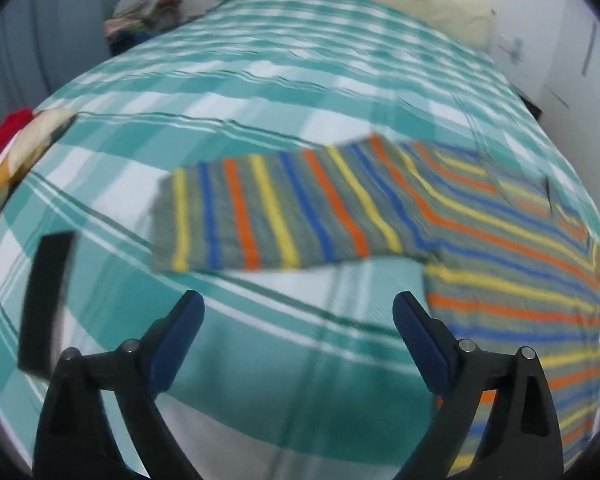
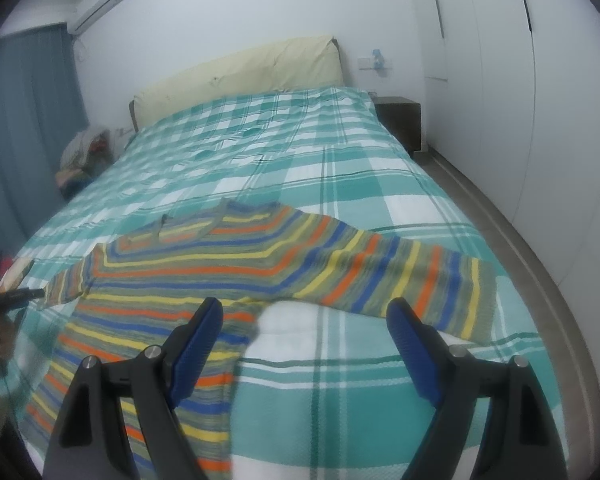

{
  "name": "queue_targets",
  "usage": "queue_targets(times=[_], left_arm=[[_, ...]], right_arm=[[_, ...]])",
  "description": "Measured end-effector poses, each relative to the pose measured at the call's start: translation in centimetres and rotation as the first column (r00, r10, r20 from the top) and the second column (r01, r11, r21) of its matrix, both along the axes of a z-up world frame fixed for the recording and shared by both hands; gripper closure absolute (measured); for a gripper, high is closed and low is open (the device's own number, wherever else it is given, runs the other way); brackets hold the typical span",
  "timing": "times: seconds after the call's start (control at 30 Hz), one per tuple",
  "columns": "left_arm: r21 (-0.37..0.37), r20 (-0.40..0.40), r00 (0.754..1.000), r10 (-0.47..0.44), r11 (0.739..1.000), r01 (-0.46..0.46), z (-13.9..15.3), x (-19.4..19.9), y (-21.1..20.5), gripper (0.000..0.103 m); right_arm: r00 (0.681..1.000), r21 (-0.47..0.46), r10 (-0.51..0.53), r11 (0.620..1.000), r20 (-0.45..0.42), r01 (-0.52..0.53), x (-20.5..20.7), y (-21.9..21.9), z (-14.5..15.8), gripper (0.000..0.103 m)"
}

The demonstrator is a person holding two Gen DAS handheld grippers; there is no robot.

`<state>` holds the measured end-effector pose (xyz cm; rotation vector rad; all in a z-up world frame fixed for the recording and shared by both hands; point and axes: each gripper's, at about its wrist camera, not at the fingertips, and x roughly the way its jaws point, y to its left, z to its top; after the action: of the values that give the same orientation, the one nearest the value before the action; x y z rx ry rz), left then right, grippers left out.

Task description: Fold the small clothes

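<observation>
A small sweater (image 2: 204,268) with orange, yellow and blue stripes lies flat, front up, on the teal checked bedspread (image 2: 300,152), both sleeves spread out. In the left wrist view one sleeve (image 1: 276,216) stretches across the middle and the body (image 1: 520,280) fills the right side. My left gripper (image 1: 298,308) hangs open just in front of that sleeve, nothing between its blue pads (image 1: 180,344). My right gripper (image 2: 304,316) is open too, over the armpit where the other sleeve (image 2: 400,280) meets the body, and holds nothing.
A flat black object (image 1: 46,300) lies on the bedspread left of the sleeve. Red and cream cloth (image 1: 16,148) sits at the bed's left edge. A clothes pile (image 2: 86,152) stands beside the bed; cream headboard (image 2: 240,76), dark nightstand (image 2: 400,120) and white wardrobe (image 2: 540,80) lie beyond.
</observation>
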<state>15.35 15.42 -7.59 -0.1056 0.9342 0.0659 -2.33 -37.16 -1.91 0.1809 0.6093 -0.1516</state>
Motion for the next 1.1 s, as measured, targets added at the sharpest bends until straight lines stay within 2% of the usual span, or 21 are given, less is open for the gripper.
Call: queue_targets(times=[0.13,0.23,0.3,0.37,0.43,0.53,0.63,0.7,0.73,0.77,0.8,0.83,0.9,1.0,1.1], left_arm=[[0.019,-0.032,0.999,-0.016,1.000,0.016,-2.1,-0.4,-1.4,0.007],[0.015,-0.105,0.994,0.008,1.000,-0.006,-4.3,-0.3,-0.6,0.007],[0.013,-0.113,0.994,0.009,1.000,-0.008,-4.6,-1.2,-0.1,0.007],[-0.031,-0.139,0.990,-0.030,0.999,0.026,-3.6,-2.8,0.3,0.007],[-0.118,-0.168,0.980,-0.109,0.989,0.090,-2.9,-5.6,0.4,0.007],[-0.188,-0.191,0.951,-0.244,0.960,0.208,-2.6,-11.4,-0.6,0.007],[-0.140,-0.205,0.923,-0.325,0.943,0.301,-3.5,-16.0,-2.6,0.008],[-0.018,-0.182,0.924,-0.335,0.941,0.338,-3.9,-18.0,-4.4,0.024],[0.016,-0.171,0.919,-0.356,0.931,0.364,-3.8,-18.5,-5.2,0.053],[0.008,-0.172,0.909,-0.381,0.922,0.388,-3.7,-18.7,-5.8,0.091],[-0.008,-0.184,0.895,-0.407,0.911,0.413,-3.5,-18.8,-6.3,0.098],[0.002,-0.184,0.892,-0.412,0.908,0.420,-3.3,-19.0,-6.5,0.099],[0.016,-0.168,0.890,-0.424,0.901,0.433,-2.6,-19.4,-6.3,0.100],[-0.023,-0.171,0.890,-0.423,0.905,0.425,-2.1,-20.4,-4.7,0.101],[-0.033,-0.170,0.885,-0.434,0.900,0.435,-1.6,-20.7,-4.1,0.101]], right_arm=[[1.000,-0.009,-0.020,1.000,-0.024,0.020,0.3,-0.5,-0.7,0.020],[0.997,0.017,-0.022,1.000,-0.068,0.024,0.6,-1.0,-1.7,0.020],[0.995,0.041,-0.018,0.999,-0.094,0.022,0.6,-1.2,-2.5,0.020],[0.991,0.064,-0.002,0.998,-0.137,0.011,0.3,-1.1,-3.3,0.020],[0.978,0.119,0.060,0.992,-0.198,-0.036,-0.1,-0.4,-4.1,0.020],[0.937,0.217,0.215,0.963,-0.275,-0.157,-2.8,2.2,-5.3,0.020],[0.866,0.322,0.337,0.921,-0.369,-0.221,-6.9,4.8,-7.8,0.020],[0.833,0.346,0.351,0.915,-0.428,-0.208,-8.7,5.8,-9.7,0.022],[0.828,0.330,0.342,0.922,-0.444,-0.204,-9.3,6.4,-10.6,0.029],[0.832,0.298,0.329,0.932,-0.448,-0.208,-9.6,6.7,-10.8,0.037],[0.834,0.232,0.303,0.948,-0.461,-0.216,-9.8,7.2,-10.9,0.073],[0.834,0.203,0.292,0.954,-0.468,-0.220,-9.8,7.5,-10.9,0.098],[0.835,0.232,0.293,0.951,-0.465,-0.204,-10.0,7.2,-10.4,0.099],[0.816,0.153,0.283,0.959,-0.504,-0.239,-10.8,7.9,-9.6,0.099],[0.800,0.141,0.290,0.957,-0.526,-0.255,-12.2,8.2,-8.6,0.100]])
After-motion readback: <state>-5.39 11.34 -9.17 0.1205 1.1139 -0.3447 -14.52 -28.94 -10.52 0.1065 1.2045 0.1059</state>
